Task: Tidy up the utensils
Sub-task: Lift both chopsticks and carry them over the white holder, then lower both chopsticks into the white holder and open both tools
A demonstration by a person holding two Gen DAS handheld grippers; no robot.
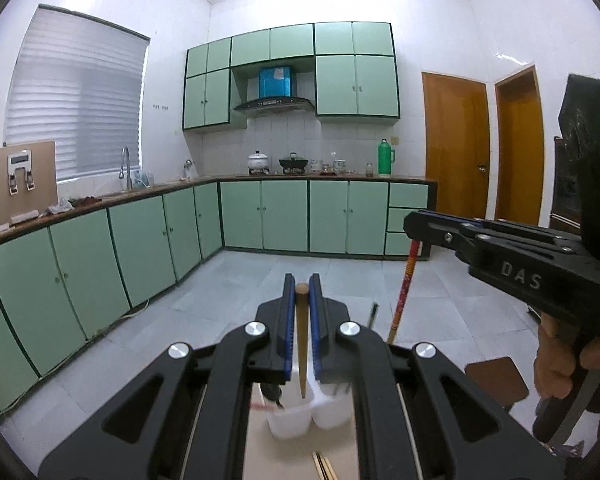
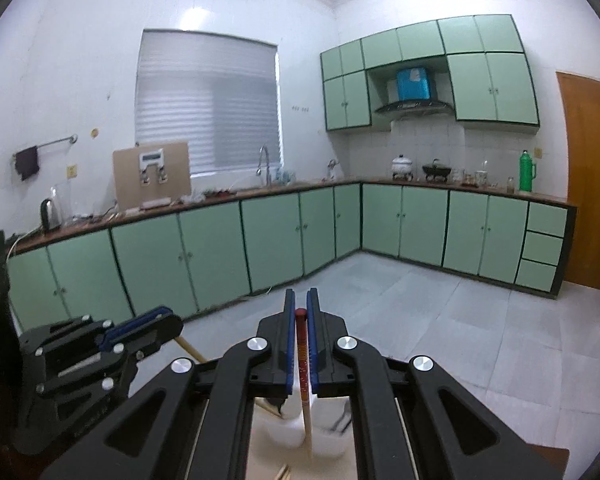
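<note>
My left gripper is shut on a plain wooden chopstick that hangs tip-down over a white two-cup utensil holder. A dark utensil stands in the holder's left cup. In the same view the right gripper comes in from the right, gripped by a person's hand, with a red patterned chopstick hanging from it. In the right wrist view my right gripper is shut on that red chopstick above the holder. The left gripper holds the wooden chopstick at lower left.
More light chopsticks lie on the pale table in front of the holder. A brown seat stands lower right. Green cabinets under a counter line the far walls across a grey tiled floor.
</note>
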